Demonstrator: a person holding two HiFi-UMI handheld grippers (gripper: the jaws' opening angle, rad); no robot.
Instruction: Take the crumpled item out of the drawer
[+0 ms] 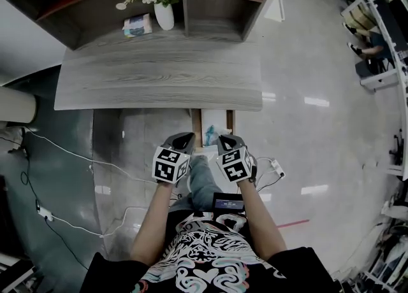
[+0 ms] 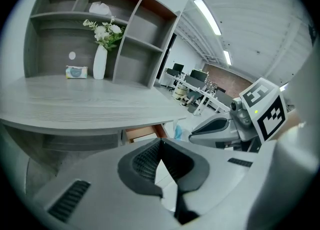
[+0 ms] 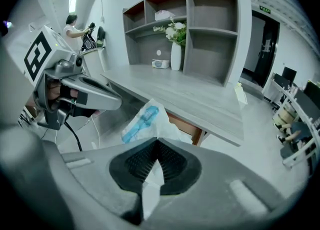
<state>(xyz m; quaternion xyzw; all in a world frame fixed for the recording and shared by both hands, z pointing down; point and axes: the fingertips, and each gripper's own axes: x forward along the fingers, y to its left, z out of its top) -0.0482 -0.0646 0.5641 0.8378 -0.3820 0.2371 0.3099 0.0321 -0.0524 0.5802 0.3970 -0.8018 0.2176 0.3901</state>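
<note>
The crumpled item [image 3: 142, 121] is a white plastic wrapper with blue print. My right gripper [image 3: 158, 141] is shut on it, and the wrapper sticks out past the jaw tips. In the head view the crumpled item [image 1: 210, 136] hangs at the tips of the right gripper [image 1: 224, 139], over the open wooden drawer [image 1: 197, 129] under the grey desk [image 1: 159, 81]. The left gripper [image 1: 185, 137] is beside it on the left, jaws together and holding nothing that I can see. From the left gripper [image 2: 160, 143] I see the drawer [image 2: 142, 133] and a blue bit of the wrapper [image 2: 178, 132].
A white vase with flowers [image 1: 163, 5] and a small tissue box [image 1: 137, 25] stand in the shelf unit at the desk's back. Cables [image 1: 64, 151] and a power strip [image 1: 277, 169] lie on the floor. My leg [image 1: 204, 183] is just below the drawer.
</note>
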